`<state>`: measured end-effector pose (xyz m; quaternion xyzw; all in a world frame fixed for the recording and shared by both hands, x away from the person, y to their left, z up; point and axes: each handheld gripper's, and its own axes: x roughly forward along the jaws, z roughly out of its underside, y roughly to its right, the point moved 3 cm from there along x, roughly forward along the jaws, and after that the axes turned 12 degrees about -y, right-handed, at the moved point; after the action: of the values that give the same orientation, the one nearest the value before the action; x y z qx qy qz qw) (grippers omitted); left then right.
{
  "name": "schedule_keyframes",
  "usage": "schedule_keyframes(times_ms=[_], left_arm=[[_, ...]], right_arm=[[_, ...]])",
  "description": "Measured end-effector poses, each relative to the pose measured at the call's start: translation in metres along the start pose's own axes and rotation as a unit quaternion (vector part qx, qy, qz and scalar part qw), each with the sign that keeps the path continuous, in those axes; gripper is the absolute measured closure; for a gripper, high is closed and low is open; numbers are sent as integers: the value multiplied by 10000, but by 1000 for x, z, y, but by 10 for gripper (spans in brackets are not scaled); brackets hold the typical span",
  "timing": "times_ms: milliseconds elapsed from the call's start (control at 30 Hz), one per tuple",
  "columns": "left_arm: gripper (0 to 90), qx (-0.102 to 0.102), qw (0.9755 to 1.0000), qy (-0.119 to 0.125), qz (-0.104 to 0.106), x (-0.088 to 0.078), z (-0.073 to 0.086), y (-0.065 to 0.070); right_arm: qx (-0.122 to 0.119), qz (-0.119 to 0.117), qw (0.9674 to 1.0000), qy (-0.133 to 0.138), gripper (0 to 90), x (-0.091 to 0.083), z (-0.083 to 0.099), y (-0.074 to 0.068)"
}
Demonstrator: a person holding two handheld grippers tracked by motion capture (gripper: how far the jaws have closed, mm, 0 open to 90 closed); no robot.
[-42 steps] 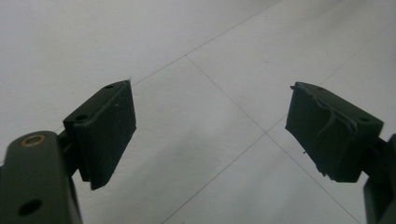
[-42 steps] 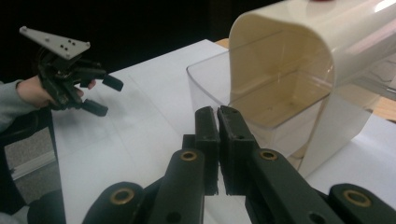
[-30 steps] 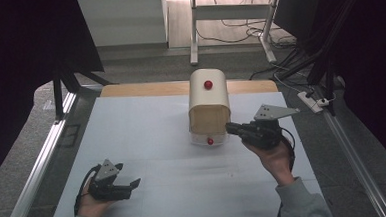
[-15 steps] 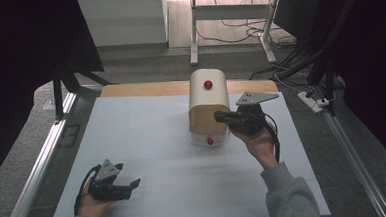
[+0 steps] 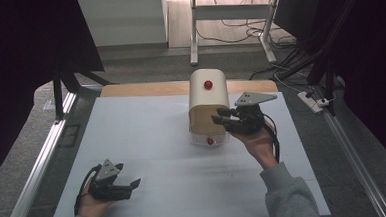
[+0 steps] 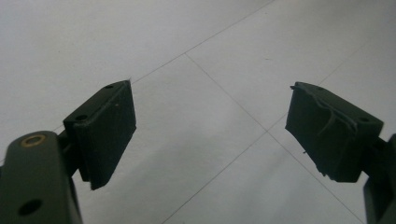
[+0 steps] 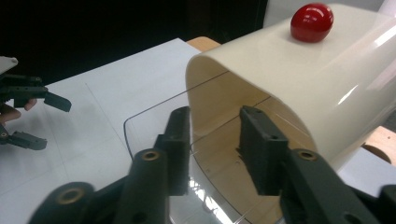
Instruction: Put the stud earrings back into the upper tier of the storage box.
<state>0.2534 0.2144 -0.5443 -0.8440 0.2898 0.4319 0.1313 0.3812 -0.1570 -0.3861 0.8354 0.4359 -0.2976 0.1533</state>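
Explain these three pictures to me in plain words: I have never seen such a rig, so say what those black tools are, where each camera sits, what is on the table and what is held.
A person sits at a white table and holds a hand-worked two-jaw tool in each hand. The high view looks down from above: the left gripper rests near the table's front, and the right gripper is at the open end of a cream bread box with a red knob on top and a clear door folded down. The other two pictures come from cameras riding on the tools. In the left gripper view, its jaws stand wide apart over bare table. In the right gripper view, its jaws have just been opening and point into the box's mouth, with nothing between them. Neither tool holds anything.
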Motion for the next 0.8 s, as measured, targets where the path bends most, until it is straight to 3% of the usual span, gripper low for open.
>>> schedule_keyframes(times_ms=[400, 533, 800], left_arm=[[157, 5, 10000, -3, -2, 0, 0, 0], [157, 9, 10000, -1, -7, 0, 0, 0], [157, 24, 10000, -20, -4, 0, 0, 0]], right_arm=[[-177, 102, 9996, 198, 501, -21, 15, -12], [-146, 96, 9996, 242, 496, -27, 22, -13], [46, 101, 9996, 251, 482, -42, 54, -7]])
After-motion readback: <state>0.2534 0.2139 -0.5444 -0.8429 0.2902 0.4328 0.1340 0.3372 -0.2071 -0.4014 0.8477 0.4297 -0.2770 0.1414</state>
